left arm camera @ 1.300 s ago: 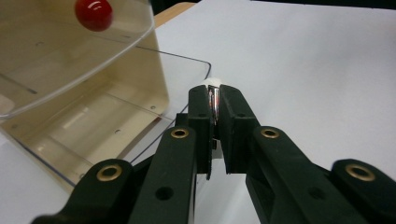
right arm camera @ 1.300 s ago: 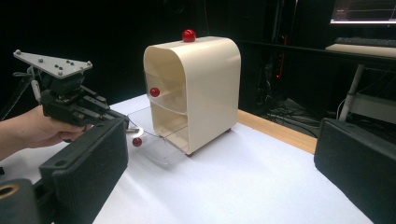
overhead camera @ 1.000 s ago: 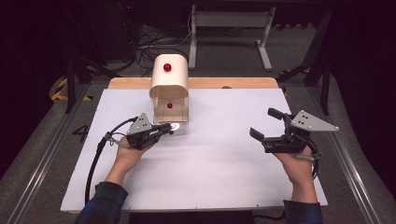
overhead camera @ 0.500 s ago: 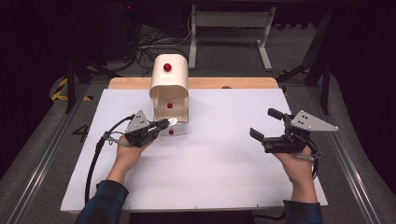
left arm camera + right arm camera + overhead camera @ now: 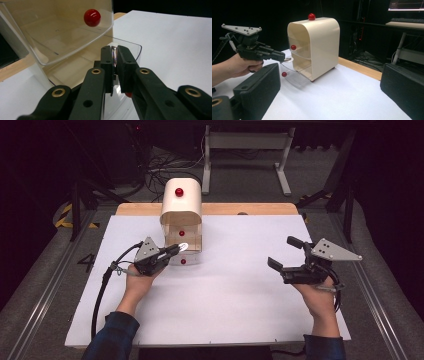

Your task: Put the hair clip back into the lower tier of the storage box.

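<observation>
Trouble here would most likely come from the small, flat, silvery round piece [image 5: 114, 55], coin-like, that we see clamped on edge between the black jaws of the left gripper [image 5: 172, 250]. It sits right over the pulled-out lower clear plastic drawer [image 5: 294, 75] with its red ball knob [image 5: 284, 74], at the front of the cream, round-topped cabinet [image 5: 322, 45]. Because the pads pinch only a thin rim, we judge that a small twist could let the piece slip, and it might land on the white table sheet [image 5: 225, 305] rather than in the tray. The shut upper drawer [image 5: 60, 37] hangs close above the jaws, so we think lifting carelessly could knock its front. The open drawer's thin wall is also near, and a nudge could push it back in. The right gripper [image 5: 284, 255] rests well apart on the right with its jaws wide and nothing between them.
</observation>
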{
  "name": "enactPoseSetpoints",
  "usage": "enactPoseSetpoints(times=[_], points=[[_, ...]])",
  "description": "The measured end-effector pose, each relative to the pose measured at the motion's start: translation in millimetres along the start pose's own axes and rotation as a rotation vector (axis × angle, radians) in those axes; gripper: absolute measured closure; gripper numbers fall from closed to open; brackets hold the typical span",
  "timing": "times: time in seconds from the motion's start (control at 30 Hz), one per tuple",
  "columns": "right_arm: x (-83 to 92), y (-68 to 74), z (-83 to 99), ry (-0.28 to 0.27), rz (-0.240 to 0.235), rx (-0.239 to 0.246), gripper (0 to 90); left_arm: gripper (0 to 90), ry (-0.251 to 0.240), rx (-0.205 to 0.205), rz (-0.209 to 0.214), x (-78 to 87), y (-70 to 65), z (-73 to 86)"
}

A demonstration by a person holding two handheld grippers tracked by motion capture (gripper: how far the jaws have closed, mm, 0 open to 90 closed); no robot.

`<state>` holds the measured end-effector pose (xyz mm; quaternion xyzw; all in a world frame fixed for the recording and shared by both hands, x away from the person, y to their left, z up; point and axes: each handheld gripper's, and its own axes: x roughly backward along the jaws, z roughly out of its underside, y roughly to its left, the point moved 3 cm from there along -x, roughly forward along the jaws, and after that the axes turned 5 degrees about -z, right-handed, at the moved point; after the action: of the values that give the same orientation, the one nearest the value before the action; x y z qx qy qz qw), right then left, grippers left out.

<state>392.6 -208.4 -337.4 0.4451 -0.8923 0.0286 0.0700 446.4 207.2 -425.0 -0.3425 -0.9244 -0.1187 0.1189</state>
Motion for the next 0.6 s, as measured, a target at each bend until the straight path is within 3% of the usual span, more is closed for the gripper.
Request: enactPoseSetpoints(times=[0.6], points=[[0.3, 0.5, 0.1, 0.003, 0.002, 0.0, 3.3, 83.6, -0.004, 0.012, -0.055, -2.5, 4.0, 2.3]])
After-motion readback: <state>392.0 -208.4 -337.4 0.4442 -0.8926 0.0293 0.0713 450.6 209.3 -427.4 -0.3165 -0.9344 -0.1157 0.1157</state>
